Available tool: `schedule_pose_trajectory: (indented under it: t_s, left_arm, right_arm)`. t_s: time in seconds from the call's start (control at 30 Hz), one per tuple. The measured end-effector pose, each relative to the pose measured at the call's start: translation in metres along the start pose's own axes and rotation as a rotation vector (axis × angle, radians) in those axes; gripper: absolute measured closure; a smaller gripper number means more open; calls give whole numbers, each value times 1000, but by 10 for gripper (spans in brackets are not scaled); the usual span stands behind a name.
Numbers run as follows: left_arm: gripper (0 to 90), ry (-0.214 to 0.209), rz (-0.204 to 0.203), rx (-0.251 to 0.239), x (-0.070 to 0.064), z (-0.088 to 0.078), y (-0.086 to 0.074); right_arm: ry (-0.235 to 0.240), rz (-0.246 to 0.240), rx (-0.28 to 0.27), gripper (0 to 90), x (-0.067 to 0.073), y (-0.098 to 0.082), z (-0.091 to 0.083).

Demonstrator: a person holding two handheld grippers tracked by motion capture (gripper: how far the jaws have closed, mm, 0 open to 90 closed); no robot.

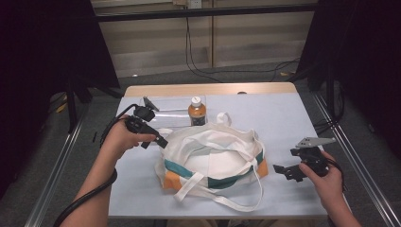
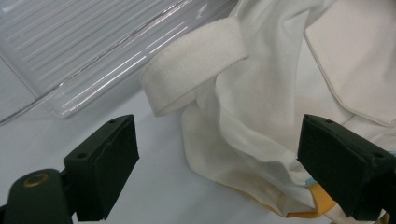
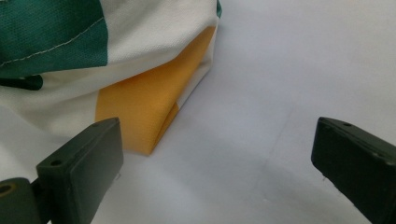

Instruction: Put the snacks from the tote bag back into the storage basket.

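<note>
A white cloth bag (image 1: 213,158) with green and orange panels lies slumped in the middle of the table, its straps trailing toward the front. My left gripper (image 1: 162,141) is at the bag's left rim, open, with the folded white edge (image 2: 243,121) lying between its jaws but not pinched. A white strap loop (image 2: 194,65) sits just beyond them. My right gripper (image 1: 280,170) is open near the bag's right end, its jaws either side of bare table beside the orange corner (image 3: 140,105).
An amber bottle with a white cap (image 1: 196,111) stands behind the bag. A clear plastic tray (image 1: 168,112) lies at the back left, close to the left gripper (image 2: 70,51). The table (image 1: 283,113) is covered in pale sheet; metal rails run along both sides.
</note>
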State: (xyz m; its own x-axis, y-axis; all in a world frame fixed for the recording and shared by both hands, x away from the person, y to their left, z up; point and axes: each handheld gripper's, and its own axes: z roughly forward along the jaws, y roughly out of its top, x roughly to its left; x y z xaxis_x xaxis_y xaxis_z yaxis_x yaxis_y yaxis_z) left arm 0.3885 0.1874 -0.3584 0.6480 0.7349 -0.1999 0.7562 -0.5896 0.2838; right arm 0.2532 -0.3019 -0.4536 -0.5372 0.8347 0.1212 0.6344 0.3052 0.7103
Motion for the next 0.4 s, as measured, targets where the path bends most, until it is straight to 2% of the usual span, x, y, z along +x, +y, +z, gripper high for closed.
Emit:
schedule_pose_trajectory:
  t_s: [0.07,0.27,0.4]
  left_arm:
    - [121,3,5,-2,2,0,-4]
    - [119,-10,-9,-58,2,4,-19]
    - [107,-3,-1,-94,2,12,-32]
  right_arm:
    - [1,0,1,21,0,0,0]
    - [1,3,-2,21,0,0,-1]
    - [1,38,-51,21,-3,-1,-4]
